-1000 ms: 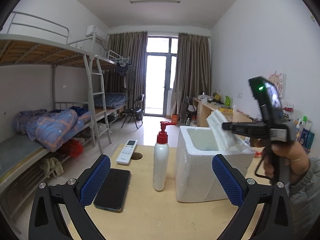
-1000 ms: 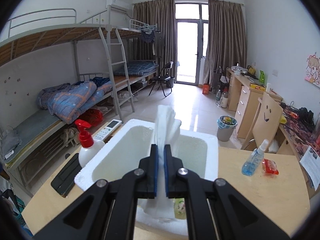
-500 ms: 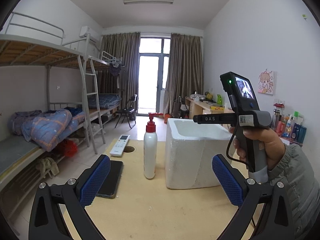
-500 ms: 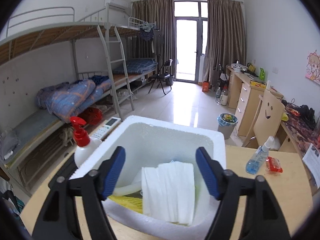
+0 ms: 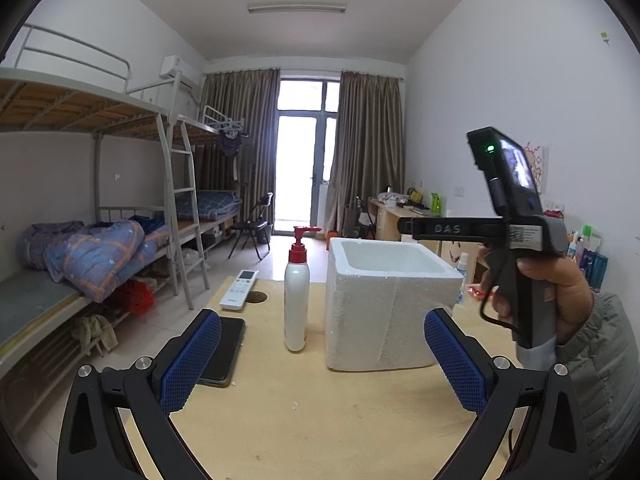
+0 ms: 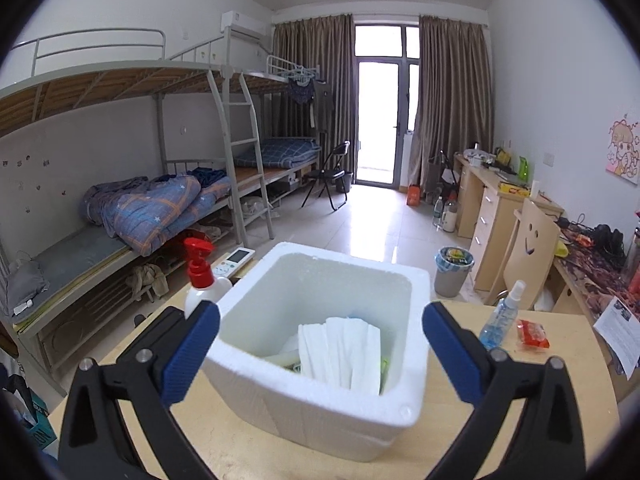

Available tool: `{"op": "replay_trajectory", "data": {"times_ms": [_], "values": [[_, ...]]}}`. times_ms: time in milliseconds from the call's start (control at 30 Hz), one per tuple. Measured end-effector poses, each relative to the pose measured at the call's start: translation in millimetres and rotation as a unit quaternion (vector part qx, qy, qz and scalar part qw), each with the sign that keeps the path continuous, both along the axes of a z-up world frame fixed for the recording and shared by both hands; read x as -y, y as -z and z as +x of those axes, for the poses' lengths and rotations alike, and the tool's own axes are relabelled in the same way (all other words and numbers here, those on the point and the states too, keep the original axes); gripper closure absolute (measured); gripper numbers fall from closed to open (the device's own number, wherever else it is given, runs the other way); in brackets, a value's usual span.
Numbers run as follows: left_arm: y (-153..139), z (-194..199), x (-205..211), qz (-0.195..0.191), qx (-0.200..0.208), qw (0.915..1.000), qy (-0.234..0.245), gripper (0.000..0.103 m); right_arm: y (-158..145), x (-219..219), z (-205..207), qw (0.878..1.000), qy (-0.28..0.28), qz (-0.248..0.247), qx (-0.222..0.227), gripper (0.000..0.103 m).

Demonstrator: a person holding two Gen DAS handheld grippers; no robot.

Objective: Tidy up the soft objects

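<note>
the right gripper (image 6: 320,340), jaws just opened wide and empty, frames the white foam box (image 6: 316,396) at lower centre, where the folded white tissue stack (image 6: 340,354) lies; best withdraw straight back, clear of the rim; the left gripper (image 5: 322,358) is spread, empty.

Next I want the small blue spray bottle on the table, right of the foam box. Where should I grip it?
Take the spray bottle with the open right gripper, coming in level across its round body, below the narrow white nozzle. It stands upright, apart from the foam box.
</note>
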State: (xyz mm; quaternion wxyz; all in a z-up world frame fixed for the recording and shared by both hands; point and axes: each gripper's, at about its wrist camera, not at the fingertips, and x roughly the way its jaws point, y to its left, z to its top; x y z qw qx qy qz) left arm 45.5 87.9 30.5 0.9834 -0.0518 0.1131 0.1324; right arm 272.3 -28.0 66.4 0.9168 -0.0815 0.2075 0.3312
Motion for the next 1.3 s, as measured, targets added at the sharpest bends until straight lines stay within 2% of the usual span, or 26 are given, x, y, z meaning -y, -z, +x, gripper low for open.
{"op": "replay_trajectory", "data": {"times_ms": [333, 567, 867, 1300], "values": [[-2.6, -9.4, 7.5, 0.001, 0.001, 1.0000, 0.000, 0.001, -14.9, 38.1, -37.5, 0.999, 0.010, 0.032, 0.019, 0.001], [-5.5, -14.7, 20.1, 0.002, 0.012, 0.9999, 0.007, 0.001, -24.7, 69.2, -73.5, 0.998, 0.017, 0.042, 0.048, 0.001], [-9.0, -25.6, 39.0, 0.005, 0.027, 0.9994, 0.020, 0.001, -22.4, 104.8, -119.0, 0.995, 0.029, 0.065, 0.071, 0.001], [-14.5, -54.8, 80.1, 0.026, 0.050, 0.9980, 0.030, 0.001, -6.2, 147.1, -173.6, 0.992, 0.052, 0.079, 0.081, 0.001]]}}
